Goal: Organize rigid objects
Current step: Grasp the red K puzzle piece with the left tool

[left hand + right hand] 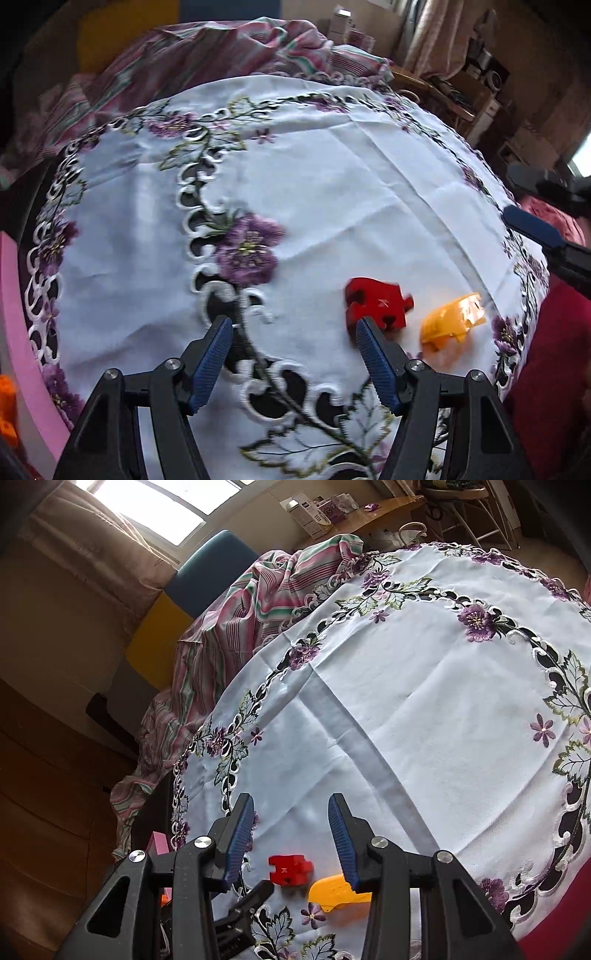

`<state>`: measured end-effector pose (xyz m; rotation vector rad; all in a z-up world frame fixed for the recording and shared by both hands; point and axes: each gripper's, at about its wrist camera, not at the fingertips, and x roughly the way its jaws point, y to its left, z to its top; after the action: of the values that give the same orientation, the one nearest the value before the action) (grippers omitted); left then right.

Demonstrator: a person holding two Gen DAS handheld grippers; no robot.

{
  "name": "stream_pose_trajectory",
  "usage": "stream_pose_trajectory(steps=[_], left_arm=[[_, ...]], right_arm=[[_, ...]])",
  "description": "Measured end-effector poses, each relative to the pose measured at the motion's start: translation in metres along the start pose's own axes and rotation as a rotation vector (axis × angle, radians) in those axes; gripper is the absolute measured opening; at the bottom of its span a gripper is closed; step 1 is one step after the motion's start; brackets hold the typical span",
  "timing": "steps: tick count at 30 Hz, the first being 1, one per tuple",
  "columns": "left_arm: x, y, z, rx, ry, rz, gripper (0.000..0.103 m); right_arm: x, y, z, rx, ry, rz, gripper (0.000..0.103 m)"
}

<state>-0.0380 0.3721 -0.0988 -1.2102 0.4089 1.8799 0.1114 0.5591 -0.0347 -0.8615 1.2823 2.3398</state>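
The left gripper (293, 328) hangs with its jaws wide apart and nothing between them — its right fingertip overlaps the red puzzle-shaped piece (376, 303), though contact is hard to judge. Just beside the piece lies an orange piece (451, 322) on the embroidered white tablecloth (332, 177). The right gripper (291, 806) is likewise spread and unloaded. Beyond — a striped cloth (207, 48) at the far edge.
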Motion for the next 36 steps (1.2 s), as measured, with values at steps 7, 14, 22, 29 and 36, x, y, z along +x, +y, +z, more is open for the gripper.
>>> stream_pose_trajectory(steps=[7, 14, 22, 29, 36], left_arm=[[-0.006, -0.02, -0.006, 0.064, -0.007, -0.054, 0.07], [0.007, -0.046, -0.002, 0.109, 0.015, -0.073, 0.07], [0.019, -0.056, 0.011, 0.128, 0.024, -0.065, 0.07], [0.02, -0.05, 0.012, 0.123, -0.002, -0.036, 0.049], [-0.012, -0.027, -0.011, 0.067, -0.038, 0.002, 0.049]], right_arm=[[0.0, -0.001, 0.0, 0.009, -0.001, 0.006, 0.042], [-0.001, -0.002, 0.0, 0.018, -0.005, 0.02, 0.042], [-0.002, -0.002, 0.0, 0.02, -0.006, 0.03, 0.042], [-0.001, -0.002, 0.001, 0.012, 0.0, 0.02, 0.042], [0.012, -0.001, -0.001, -0.004, 0.08, -0.018, 0.042]])
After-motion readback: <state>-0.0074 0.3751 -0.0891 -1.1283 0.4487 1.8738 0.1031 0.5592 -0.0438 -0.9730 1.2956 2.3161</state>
